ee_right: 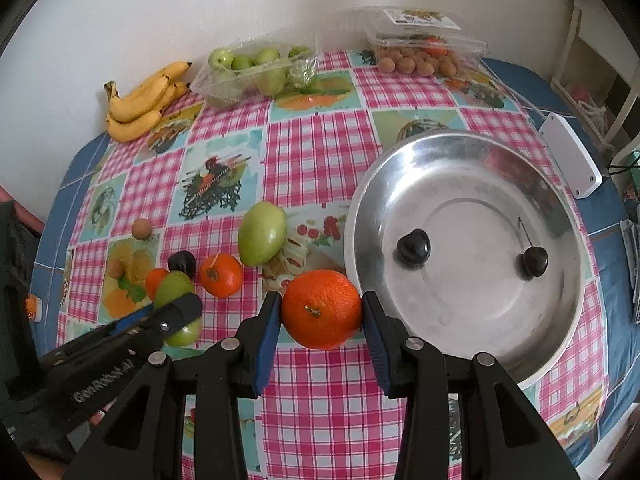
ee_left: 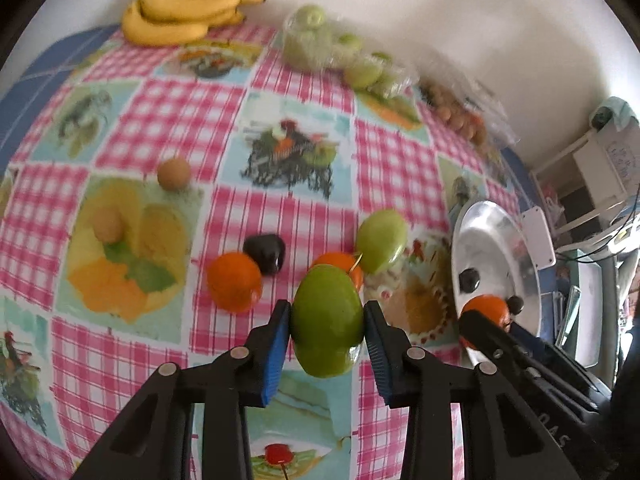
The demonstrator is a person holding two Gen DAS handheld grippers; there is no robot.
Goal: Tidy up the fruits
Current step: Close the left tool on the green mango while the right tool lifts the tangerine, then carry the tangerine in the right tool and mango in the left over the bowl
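Observation:
My left gripper (ee_left: 326, 326) is shut on a green apple (ee_left: 327, 320), held above the checked tablecloth; it also shows in the right wrist view (ee_right: 176, 292). My right gripper (ee_right: 320, 310) is shut on an orange (ee_right: 321, 308), just left of the metal bowl (ee_right: 560, 320); that orange also shows in the left wrist view (ee_left: 486, 312). The bowl holds two dark cherries (ee_right: 414, 247). On the cloth lie a second green apple (ee_right: 262, 232), two small oranges (ee_right: 221, 275), a dark cherry (ee_right: 182, 263) and two small brown fruits (ee_right: 141, 227).
At the back by the wall lie a bunch of bananas (ee_right: 144, 100), a clear tray of green apples (ee_right: 256, 68) and a clear box of small brown fruits (ee_right: 424, 48). A white box (ee_right: 570, 156) lies beyond the bowl. The table's blue edge (ee_right: 608, 280) is at the right.

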